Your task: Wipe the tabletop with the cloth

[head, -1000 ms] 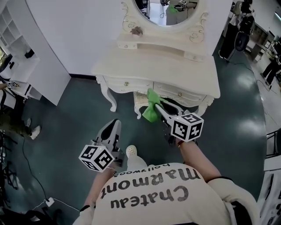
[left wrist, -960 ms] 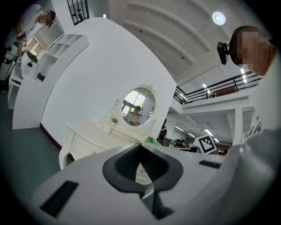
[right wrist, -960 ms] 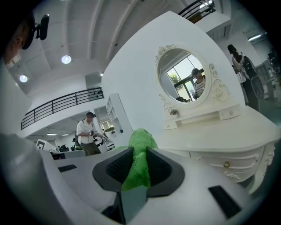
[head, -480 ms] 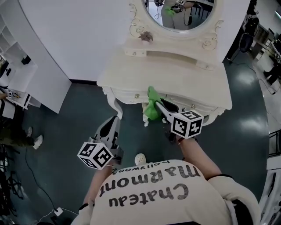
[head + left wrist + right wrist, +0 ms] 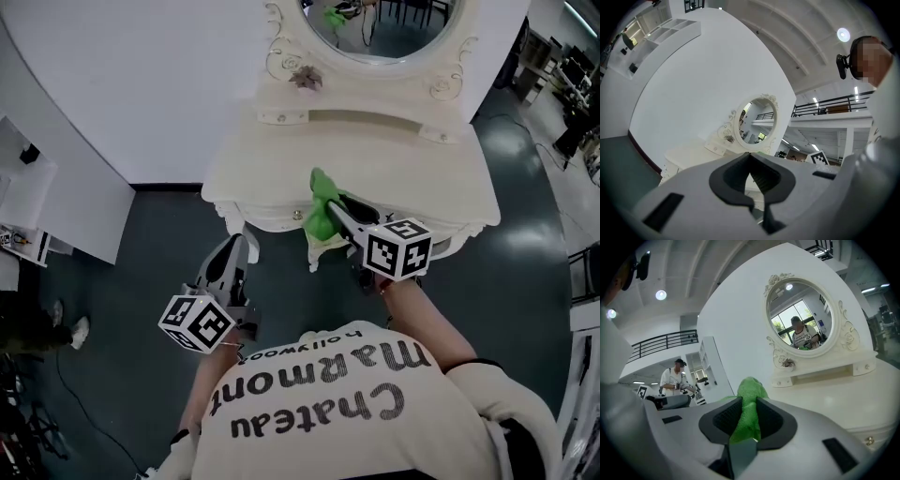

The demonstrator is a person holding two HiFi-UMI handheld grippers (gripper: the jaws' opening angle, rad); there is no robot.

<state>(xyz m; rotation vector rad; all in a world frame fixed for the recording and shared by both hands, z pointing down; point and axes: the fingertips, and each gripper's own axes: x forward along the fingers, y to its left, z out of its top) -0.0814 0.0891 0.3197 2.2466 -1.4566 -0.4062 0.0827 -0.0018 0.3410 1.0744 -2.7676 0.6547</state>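
— Where is the cloth sitting right now?

— My right hand-held gripper (image 5: 330, 206) is clamping the green cloth (image 5: 322, 214), with a fold of it bunching up between the jaws. It is hanging at the bench (image 5: 394, 159) edge farthest from the mirror (image 5: 375, 19), and much of it is drooping over that edge rather than lying flat on top.

— And your other hand?

— My left hand-held gripper (image 5: 234, 251) is hovering low, well short of the mirror and off the bench altogether. Its jaws are resting together with nothing between them.

— So what are you worrying about?

— Mostly the grip. I am pinching only one narrow bunch, so I am guessing the cloth will drag as a wad rather than spread, leaving streaks unwiped. If I am pressing too lightly, it may be skimming; too hard, and the jaw tips could be scraping the painted top.

— Anything near the mirror?

— A small ornament (image 5: 305, 78) is sitting just below the mirror, to its left side. If I am sweeping far toward the mirror, the trailing cloth could be catching it and knocking it over. The cloth could also be slipping out of the jaws and dropping off the edge away from the mirror.
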